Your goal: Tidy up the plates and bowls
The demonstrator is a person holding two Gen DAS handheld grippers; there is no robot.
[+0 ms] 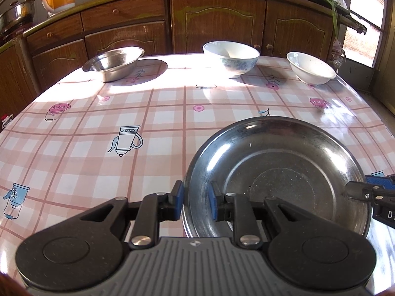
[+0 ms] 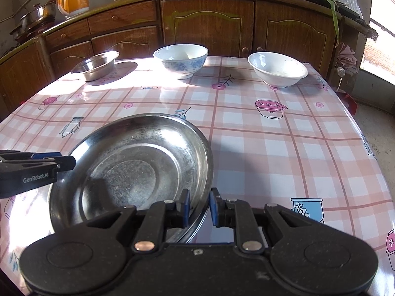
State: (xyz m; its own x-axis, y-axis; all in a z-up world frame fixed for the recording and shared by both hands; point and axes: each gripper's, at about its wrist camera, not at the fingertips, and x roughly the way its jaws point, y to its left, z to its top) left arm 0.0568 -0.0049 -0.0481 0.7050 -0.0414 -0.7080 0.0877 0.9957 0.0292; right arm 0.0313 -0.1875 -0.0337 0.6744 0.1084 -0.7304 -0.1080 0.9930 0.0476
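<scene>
The steel plate (image 1: 276, 177) sits at the near table (image 1: 153, 113) edge, its left rim between the left gripper (image 1: 196, 201) pads and its right rim between the right gripper (image 2: 200, 206) pads, both narrowly straddling, grip unconfirmed.

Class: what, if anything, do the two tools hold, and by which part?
Both straddle the steel plate rim: left tool its left edge, right tool its right. Firm clamping cannot be told.
</scene>
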